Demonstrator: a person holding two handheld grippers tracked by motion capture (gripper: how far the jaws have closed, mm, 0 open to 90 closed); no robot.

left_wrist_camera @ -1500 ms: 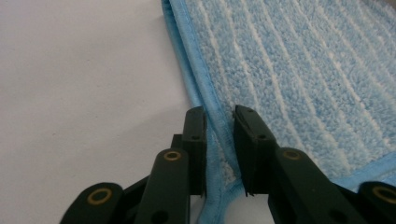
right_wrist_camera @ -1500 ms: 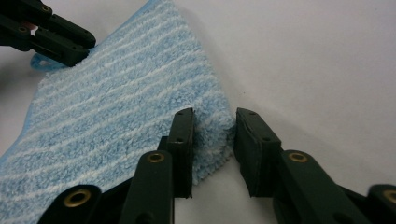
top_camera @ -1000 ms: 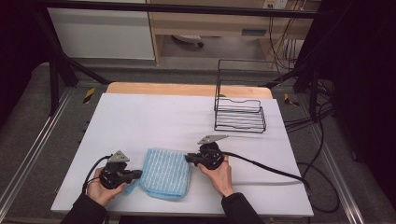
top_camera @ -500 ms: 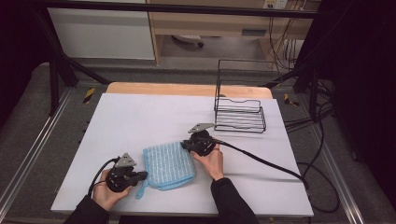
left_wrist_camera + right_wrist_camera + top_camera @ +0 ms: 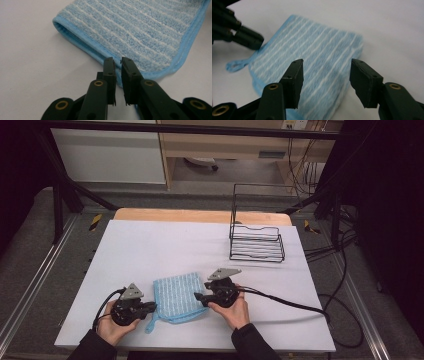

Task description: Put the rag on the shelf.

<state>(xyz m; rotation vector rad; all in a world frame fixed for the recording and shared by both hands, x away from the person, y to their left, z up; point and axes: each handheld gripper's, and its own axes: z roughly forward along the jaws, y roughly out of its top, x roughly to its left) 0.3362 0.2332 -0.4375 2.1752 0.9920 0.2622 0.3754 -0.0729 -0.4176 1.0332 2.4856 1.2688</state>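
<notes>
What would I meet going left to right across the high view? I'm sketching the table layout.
Left gripper in the person's left hand → folded blue striped cloth → right gripper in the right hand → black wire rack, farther back on the white table.

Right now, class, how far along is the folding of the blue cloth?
Done: the blue striped cloth lies folded on the white table. In hand: the right hand-held gripper has just been opening, its jaws apart above the cloth; the left hand-held gripper, barely parted, sits at the cloth's edge. Left, probably: drawing both away.
</notes>
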